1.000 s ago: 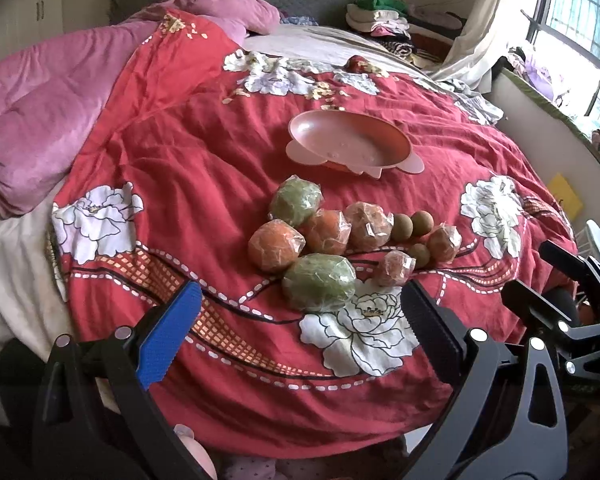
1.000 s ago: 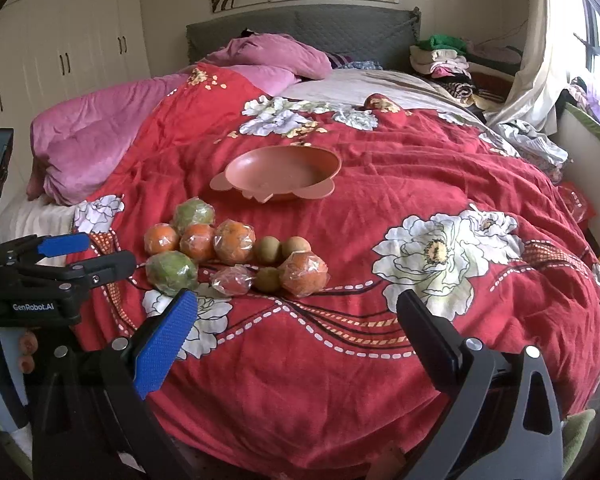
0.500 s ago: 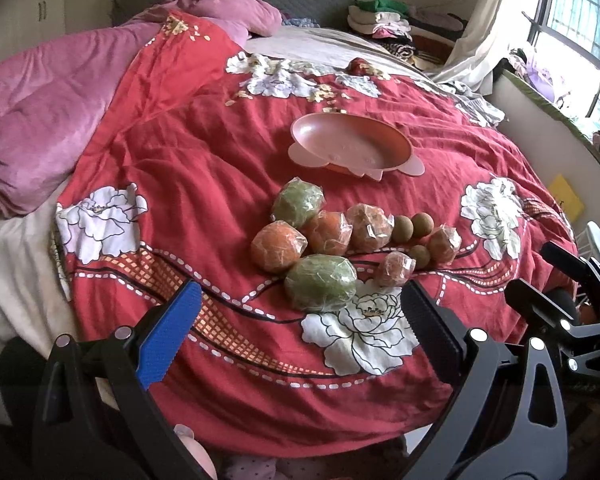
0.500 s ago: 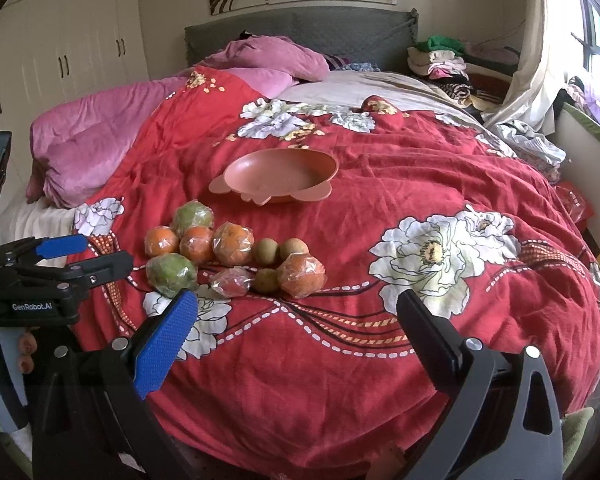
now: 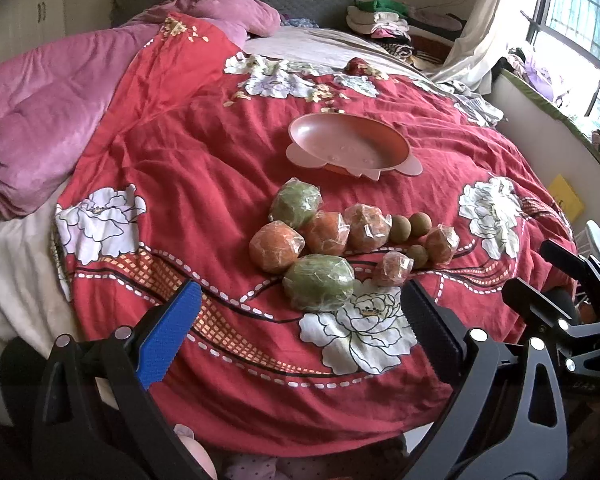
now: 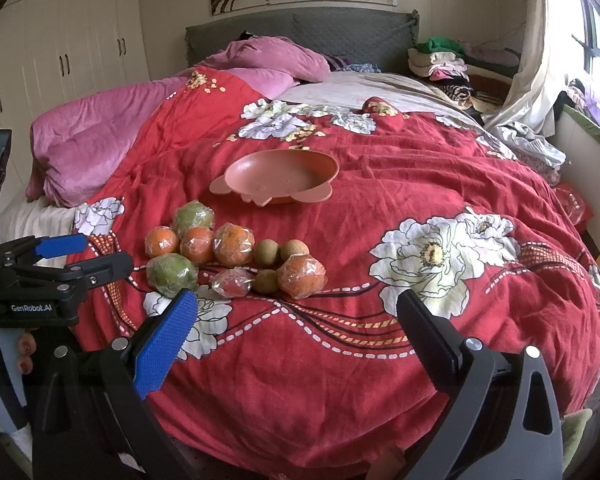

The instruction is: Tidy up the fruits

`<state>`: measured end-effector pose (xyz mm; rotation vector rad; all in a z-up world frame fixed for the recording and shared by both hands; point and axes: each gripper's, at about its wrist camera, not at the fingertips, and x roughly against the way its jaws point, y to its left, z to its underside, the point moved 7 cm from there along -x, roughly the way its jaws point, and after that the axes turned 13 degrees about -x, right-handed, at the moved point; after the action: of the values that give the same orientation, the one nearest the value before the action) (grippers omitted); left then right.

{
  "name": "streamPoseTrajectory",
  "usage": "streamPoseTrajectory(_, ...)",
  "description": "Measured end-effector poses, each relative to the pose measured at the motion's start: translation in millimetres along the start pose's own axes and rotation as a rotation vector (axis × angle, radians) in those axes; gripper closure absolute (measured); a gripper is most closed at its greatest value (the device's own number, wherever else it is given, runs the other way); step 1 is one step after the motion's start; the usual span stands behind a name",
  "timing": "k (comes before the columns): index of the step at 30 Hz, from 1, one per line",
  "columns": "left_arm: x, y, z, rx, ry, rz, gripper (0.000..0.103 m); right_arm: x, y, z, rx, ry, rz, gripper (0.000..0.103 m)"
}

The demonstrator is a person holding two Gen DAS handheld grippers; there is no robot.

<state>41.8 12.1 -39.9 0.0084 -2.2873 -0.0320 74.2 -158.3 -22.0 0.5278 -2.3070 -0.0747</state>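
Two handheld grippers poised at the foot of a bed, both spread wide and gripping nothing: left gripper (image 5: 300,320) open above the red floral quilt (image 5: 160,168), blue pad (image 5: 168,340) on one finger and black pad (image 5: 428,332) on the other, touching no fruit; right gripper (image 6: 298,332) likewise gaping over bare quilt, well apart from the fruit. Clustered on the quilt just ahead of the left gripper, a heap of plastic-wrapped fruit: large green fruit (image 5: 319,282) nearest, second green one (image 5: 296,204) behind, wrapped oranges (image 5: 276,246) touching between them, small brown kiwis (image 5: 410,226) to the right of the pile. Beyond the heap, near but apart, an empty pink bowl (image 5: 348,144) resting on the quilt. Pink duvet (image 5: 40,120) bunched along the left edge of the bed. Right gripper's view also catching the left gripper (image 6: 96,258) from the side, fingers parted, beside the fruit pile
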Motion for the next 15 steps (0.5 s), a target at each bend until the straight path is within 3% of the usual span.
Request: streamPoseTrajectory(15, -0.1, -1.3, 0.7, 0.0, 0.0, -0.002, 0.009, -0.4, -2.0, -0.9, -0.002, 0.003, 0.004, 0.004)
